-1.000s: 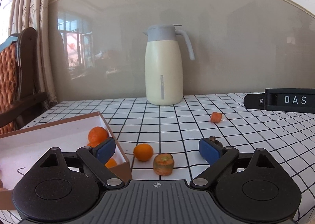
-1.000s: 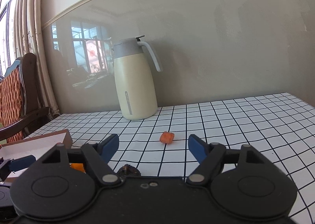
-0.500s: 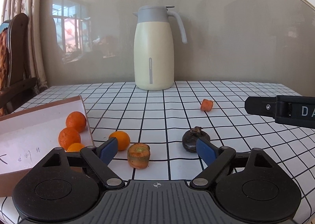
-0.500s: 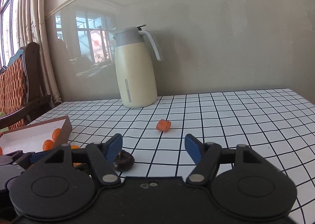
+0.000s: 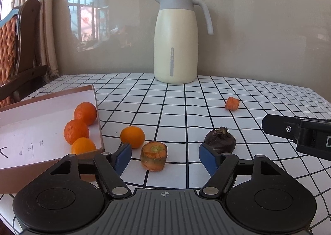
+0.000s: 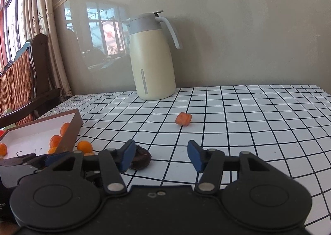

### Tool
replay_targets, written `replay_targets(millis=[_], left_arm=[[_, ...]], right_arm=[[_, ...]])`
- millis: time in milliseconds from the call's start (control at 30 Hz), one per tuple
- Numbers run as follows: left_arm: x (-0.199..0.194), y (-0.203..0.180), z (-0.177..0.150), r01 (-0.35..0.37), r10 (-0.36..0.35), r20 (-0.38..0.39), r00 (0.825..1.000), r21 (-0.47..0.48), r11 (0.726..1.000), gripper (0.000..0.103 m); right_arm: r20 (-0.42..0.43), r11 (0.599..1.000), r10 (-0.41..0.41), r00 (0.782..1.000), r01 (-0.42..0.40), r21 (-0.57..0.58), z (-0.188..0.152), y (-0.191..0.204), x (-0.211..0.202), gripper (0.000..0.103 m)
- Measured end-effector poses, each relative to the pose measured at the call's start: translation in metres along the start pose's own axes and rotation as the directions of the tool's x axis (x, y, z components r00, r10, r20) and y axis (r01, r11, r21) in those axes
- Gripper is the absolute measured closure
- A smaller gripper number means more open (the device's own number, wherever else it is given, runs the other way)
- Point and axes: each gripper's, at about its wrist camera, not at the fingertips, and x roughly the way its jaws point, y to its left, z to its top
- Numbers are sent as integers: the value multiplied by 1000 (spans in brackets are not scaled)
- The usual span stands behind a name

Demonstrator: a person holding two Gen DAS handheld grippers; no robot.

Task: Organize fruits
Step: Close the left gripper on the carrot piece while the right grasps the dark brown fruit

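Cardboard box holds three oranges; both claws, left claw and right claw, closing, grasping nothing

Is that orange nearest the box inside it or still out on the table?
Out. The orange sits on the checked tablecloth, just outside the box.

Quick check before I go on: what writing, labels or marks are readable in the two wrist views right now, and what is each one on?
"D": white letter on the right gripper, cut off by the left wrist view's edge.
Handwritten dark marks on the box floor: not legible.
Vertical grey strip on the jug: its print is too small to read.
"tion": fragment of white print at the lower-left edge of the right wrist view, on a dark part; the rest is cut off.
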Motion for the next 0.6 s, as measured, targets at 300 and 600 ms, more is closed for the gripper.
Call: replay_targets(millis=[300, 600], left_arm=[[7, 4, 0, -24, 24, -23, 999, -15, 1000, 39], [21, 8, 1, -24, 21, -58, 998, -40, 999, 52]], right_arm=[[-41, 1000, 13, 999, -13, 2, -2, 4, 14, 55], [-84, 1000, 25, 996, -24, 10, -3, 10, 34, 55]])
